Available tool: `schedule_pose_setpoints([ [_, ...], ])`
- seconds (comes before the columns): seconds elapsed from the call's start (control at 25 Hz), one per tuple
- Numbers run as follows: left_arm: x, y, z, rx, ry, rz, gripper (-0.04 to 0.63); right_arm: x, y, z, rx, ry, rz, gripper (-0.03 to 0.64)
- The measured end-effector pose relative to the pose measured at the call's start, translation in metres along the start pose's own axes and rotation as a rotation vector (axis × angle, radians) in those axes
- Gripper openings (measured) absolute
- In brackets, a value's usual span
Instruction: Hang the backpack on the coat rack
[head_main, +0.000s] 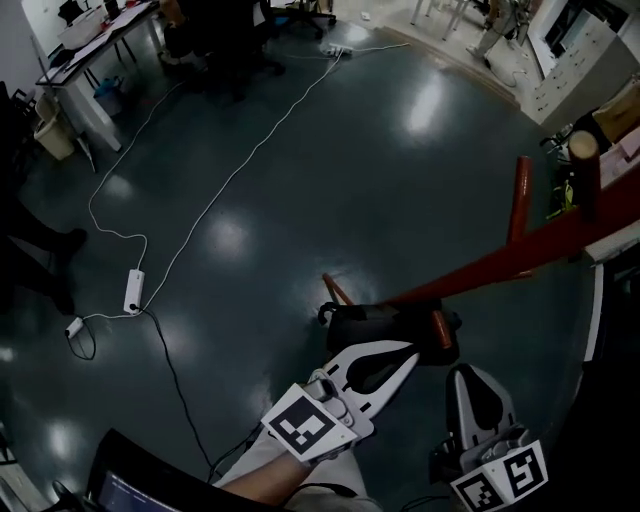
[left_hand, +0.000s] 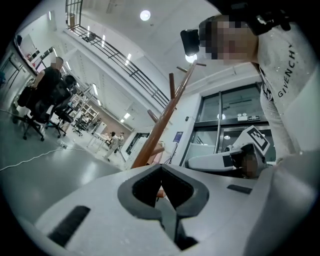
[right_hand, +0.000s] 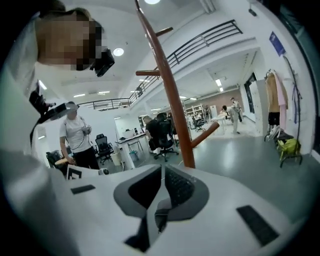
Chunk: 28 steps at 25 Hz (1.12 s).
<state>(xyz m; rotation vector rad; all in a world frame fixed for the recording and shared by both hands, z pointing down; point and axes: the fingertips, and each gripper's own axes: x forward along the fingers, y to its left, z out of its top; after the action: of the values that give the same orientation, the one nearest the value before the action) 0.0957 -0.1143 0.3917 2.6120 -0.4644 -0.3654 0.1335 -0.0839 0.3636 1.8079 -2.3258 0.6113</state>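
Note:
A reddish-brown coat rack pole (head_main: 500, 262) slants across the right of the head view, with a peg (head_main: 521, 195) sticking up from it. A black backpack (head_main: 385, 322) sits against the lower part of the pole; whether it hangs from a peg or rests on the floor is unclear. My left gripper (head_main: 408, 352) is just in front of the backpack, shut and empty. My right gripper (head_main: 463, 373) is beside it on the right, also shut and empty. Both gripper views look up past shut jaws at the pole (left_hand: 165, 115) (right_hand: 172, 100).
A white cable with a power strip (head_main: 133, 290) runs over the dark floor at left. Desks (head_main: 90, 40) and office chairs stand at the back left, a white cabinet (head_main: 570, 60) at the back right. A screen edge (head_main: 130, 490) shows at bottom left. A standing person (right_hand: 77, 137) is nearby.

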Motion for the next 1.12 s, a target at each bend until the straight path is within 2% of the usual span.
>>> schedule_pose_setpoints([
  [0.28,-0.002,-0.047,0.026,0.054,-0.006,-0.035,0.009,-0.045,0.026,0.033,-0.130,-0.071,-0.033,0.034],
  [0.56,-0.007,-0.090,0.055,0.143,-0.016,-0.094,0.009,-0.080,0.053,0.056,-0.178,-0.153,-0.058,0.034],
  [0.84,-0.023,-0.099,0.073,0.210,-0.032,-0.087,0.009,-0.091,0.072,0.065,-0.219,-0.200,-0.097,0.034],
  [1.12,-0.031,-0.102,0.083,0.244,-0.036,-0.077,0.009,-0.098,0.079,0.069,-0.258,-0.221,-0.134,0.034],
])
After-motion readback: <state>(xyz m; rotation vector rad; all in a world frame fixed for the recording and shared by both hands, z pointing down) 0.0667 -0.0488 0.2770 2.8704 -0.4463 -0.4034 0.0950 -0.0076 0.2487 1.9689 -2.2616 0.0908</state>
